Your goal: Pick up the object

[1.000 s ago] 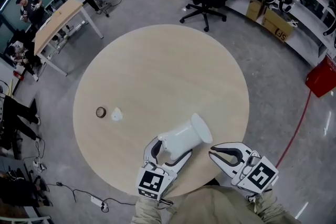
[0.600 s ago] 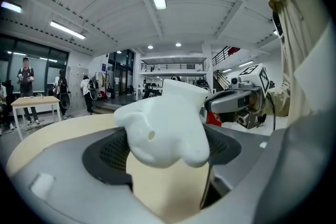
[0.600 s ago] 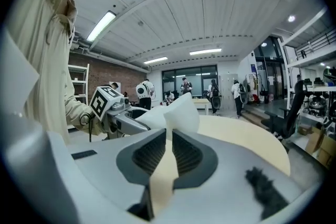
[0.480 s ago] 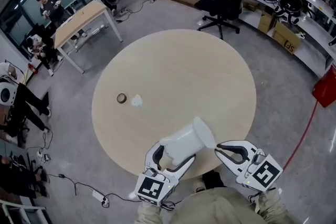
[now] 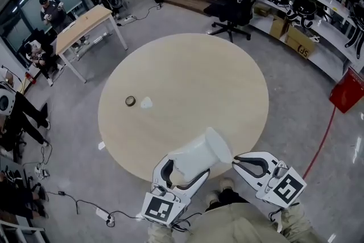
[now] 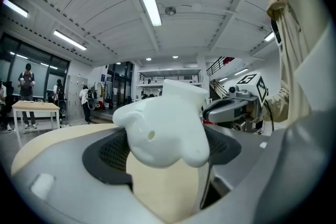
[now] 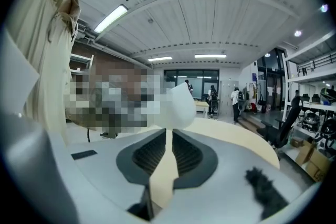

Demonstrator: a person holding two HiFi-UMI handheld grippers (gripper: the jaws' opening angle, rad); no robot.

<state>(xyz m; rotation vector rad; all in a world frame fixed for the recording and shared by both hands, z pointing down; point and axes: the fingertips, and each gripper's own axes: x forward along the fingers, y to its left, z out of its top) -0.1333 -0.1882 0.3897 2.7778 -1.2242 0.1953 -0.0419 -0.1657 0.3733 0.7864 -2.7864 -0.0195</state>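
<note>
A white plastic object (image 5: 200, 156) with a flared end and a rounded body hangs over the near edge of the round beige table (image 5: 187, 77). My left gripper (image 5: 185, 171) is shut on it, its jaws standing wide around the rounded body (image 6: 165, 123). In the left gripper view the object fills the space between the dark pads. Just to its right, my right gripper (image 5: 235, 163) is shut with nothing in it. Its pads nearly meet in the right gripper view (image 7: 168, 131). The object's flared end (image 7: 181, 105) shows just beyond them.
A small dark tape roll (image 5: 130, 101) and a small white piece (image 5: 147, 102) lie on the table's left side. A black office chair (image 5: 236, 5) stands behind the table, a wooden desk (image 5: 85, 25) and people at the far left, a red bin (image 5: 347, 91) at the right.
Both grippers and the held white object have drawn back from over the table to its near edge. The table now looks farther off. The grip is the same.
</note>
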